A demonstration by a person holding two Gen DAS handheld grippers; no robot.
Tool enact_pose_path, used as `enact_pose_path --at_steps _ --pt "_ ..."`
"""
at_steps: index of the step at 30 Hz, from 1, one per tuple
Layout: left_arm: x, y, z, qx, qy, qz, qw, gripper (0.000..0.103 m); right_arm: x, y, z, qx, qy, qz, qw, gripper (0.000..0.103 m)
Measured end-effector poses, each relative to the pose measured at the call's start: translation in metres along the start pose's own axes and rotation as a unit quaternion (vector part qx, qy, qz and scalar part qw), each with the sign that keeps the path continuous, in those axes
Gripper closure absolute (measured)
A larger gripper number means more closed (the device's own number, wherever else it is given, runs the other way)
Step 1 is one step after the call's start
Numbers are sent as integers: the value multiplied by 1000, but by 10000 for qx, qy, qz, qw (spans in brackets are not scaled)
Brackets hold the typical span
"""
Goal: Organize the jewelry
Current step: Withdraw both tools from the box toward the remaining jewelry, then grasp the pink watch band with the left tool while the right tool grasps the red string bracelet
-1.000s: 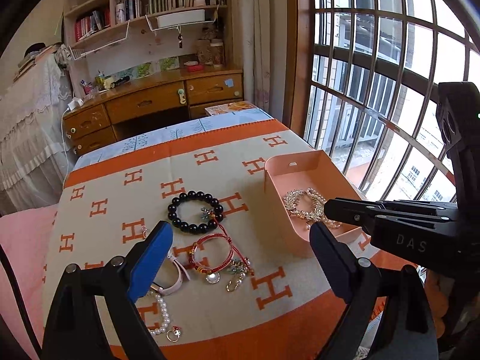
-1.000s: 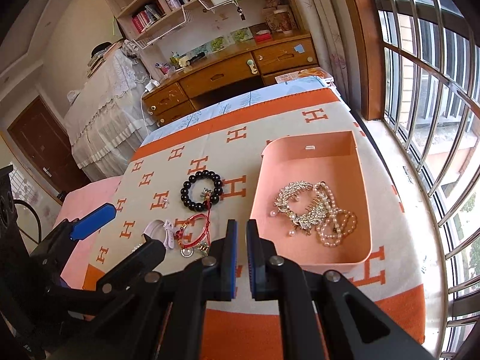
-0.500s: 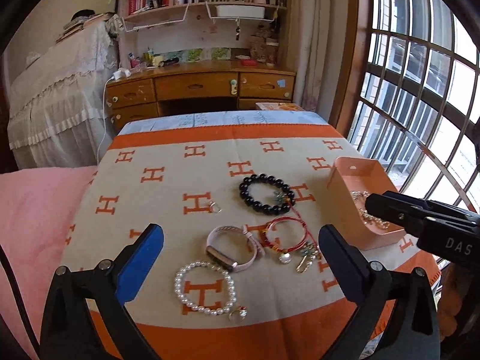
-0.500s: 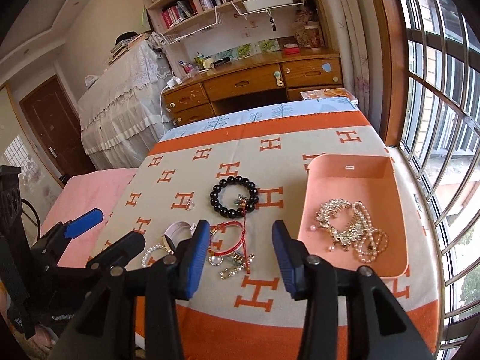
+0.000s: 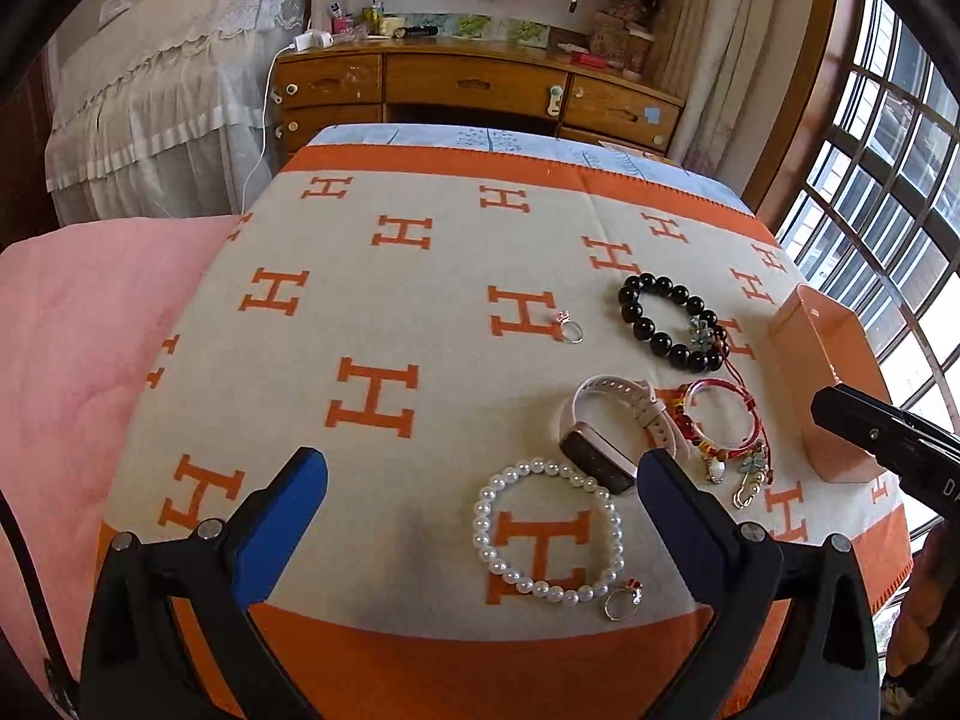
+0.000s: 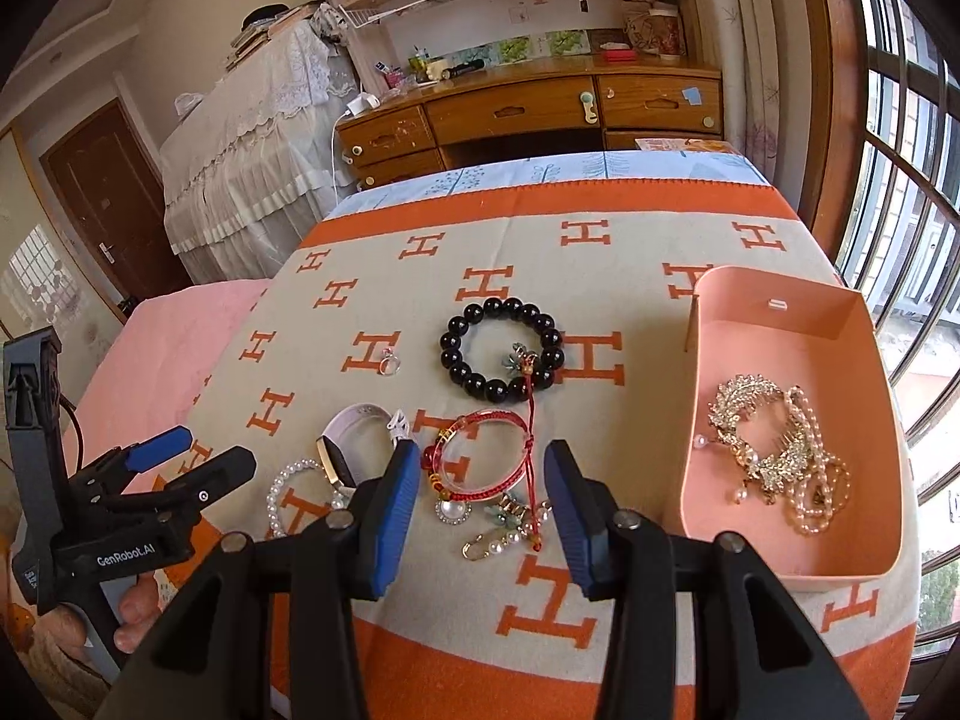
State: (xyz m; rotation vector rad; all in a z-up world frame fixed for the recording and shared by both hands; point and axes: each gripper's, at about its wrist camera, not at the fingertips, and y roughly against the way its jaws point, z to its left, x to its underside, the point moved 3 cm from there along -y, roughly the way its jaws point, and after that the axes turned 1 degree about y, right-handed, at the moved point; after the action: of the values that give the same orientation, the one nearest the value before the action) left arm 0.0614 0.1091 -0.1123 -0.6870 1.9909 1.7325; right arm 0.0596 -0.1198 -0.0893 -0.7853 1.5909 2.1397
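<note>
Bright window light, fisheye-warped edges.

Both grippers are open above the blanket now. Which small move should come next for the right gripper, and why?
Probably lower the right gripper onto the red cord bracelet and close. Its jaws are open with nothing pressed between them, the bracelet lies loose on the blanket right ahead of them, and the pink tray beside it already holds jewelry.

The left gripper (image 5: pixel 483 501) hangs wide open over the blanket (image 5: pixel 372 312), its right finger just beside the pearl bracelet (image 5: pixel 549 534).
</note>
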Motion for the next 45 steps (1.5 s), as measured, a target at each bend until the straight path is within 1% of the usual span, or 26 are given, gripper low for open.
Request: enact_pose_path --at_steps 4,6,8,11,12,13,14,16,17,19,21,24,26,28,31,32,33,35,37,39,45 --pt "-3 -15 -2 229 -8 207 9995 1 -1 -16 -3 63 -14 205 9998 59" --pt "-5 -19 -7 313 -80 229 9992 1 -1 -27 -5 113 -44 343 9993 59" --pt "-7 -23 -13 320 -196 219 9991 1 -1 -34 -7 152 -67 414 9990 60" --pt "-10 -30 -22 288 -387 198 9986 4 -3 -46 -5 262 -3 460 9986 60" --pt "-12 -32 -24 299 -438 215 9984 5 -3 -50 -5 308 16 491 9983 61" --pt "-13 -36 -25 315 -476 246 9981 7 -3 -54 -6 339 20 537 9980 66" --pt "-15 -39 -27 338 -508 287 9977 10 -2 -59 -7 344 11 606 9976 70" --pt "-18 -45 -31 399 -577 368 9969 12 0 -68 -9 325 -25 756 9966 84" --pt "-20 -47 -32 405 -602 392 9966 12 2 -72 -10 313 -43 812 9962 87" --pt "-22 -51 -34 404 -641 432 9962 17 2 -71 -12 314 -74 724 9969 93" --pt "-24 -57 -35 428 -641 531 9956 28 3 -70 -13 243 -97 695 9972 94" --pt "-25 -68 -33 468 -549 780 9943 40 3 -67 -13 209 -118 588 9980 94" --pt "-26 -76 -33 476 -512 968 9928 45 2 -63 -14 135 -149 494 9986 94" --pt "-28 -78 -35 404 -576 976 9927 47 1 -58 -14 103 -159 390 9991 94" --pt "-31 -81 -40 314 -679 1070 9914 58 0 -53 -14 39 -196 292 9994 94" --pt "-32 -82 -41 255 -729 1084 9911 67 0 -52 -13 20 -200 268 9994 94" --pt "-33 -82 -42 228 -778 1098 9906 81 -1 -50 -13 -7 -203 244 9995 94" --pt "-34 -83 -43 244 -751 1156 9901 98 -1 -47 -13 -64 -231 183 9995 94" --pt "-35 -82 -41 254 -651 1144 9910 99 0 -42 -13 -106 -240 102 9996 94" --pt "-35 -77 -39 316 -524 1053 9926 99 -1 -35 -14 -132 -263 -20 9996 94" --pt "-42 -51 -44 418 -370 605 9966 100 -4 -11 -21 -250 -436 -403 9979 94"
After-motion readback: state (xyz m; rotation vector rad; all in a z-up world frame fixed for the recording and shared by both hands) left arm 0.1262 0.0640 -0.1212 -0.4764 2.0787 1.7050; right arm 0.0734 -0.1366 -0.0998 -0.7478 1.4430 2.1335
